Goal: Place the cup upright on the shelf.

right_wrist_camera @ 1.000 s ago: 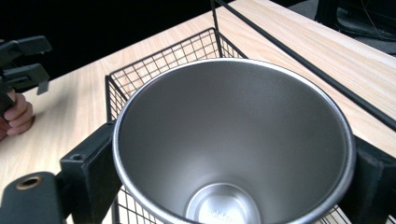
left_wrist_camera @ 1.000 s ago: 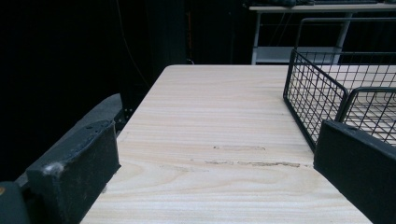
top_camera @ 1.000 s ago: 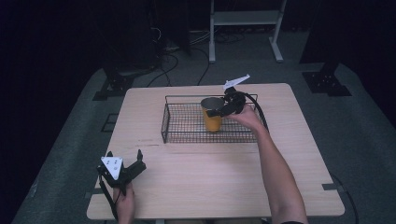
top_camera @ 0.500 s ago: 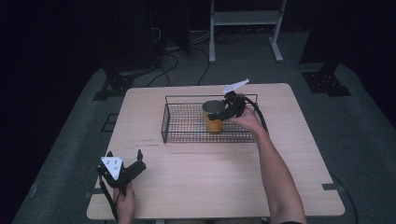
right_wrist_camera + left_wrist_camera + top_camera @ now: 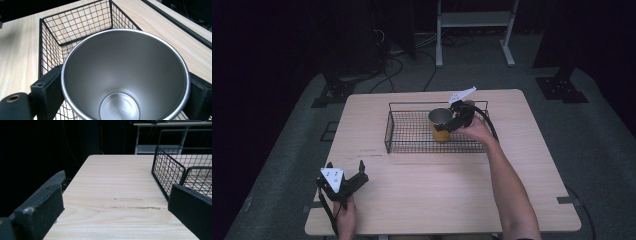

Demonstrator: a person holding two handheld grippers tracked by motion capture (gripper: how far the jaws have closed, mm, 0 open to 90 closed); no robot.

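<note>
An orange cup [image 5: 440, 131] with a steel inside [image 5: 125, 75] stands upright within the black wire basket [image 5: 412, 149] at the table's far middle. My right gripper [image 5: 447, 123] is shut on it, one jaw on each side of its rim, as the right gripper view shows [image 5: 122, 85]. Whether the cup's base touches the basket floor I cannot tell. My left gripper [image 5: 345, 168] rests at the near left of the table, open, with only bare wood between its jaws in the left gripper view [image 5: 115, 215].
The basket's near left corner [image 5: 167, 172] rises just ahead and to the right of the left gripper. The wooden table [image 5: 437, 195] spreads wide in front of the basket. A white-legged frame [image 5: 472, 20] and cables stand on the floor beyond the table.
The right gripper has sunk a little with the cup inside the basket. The left gripper has stayed put.
</note>
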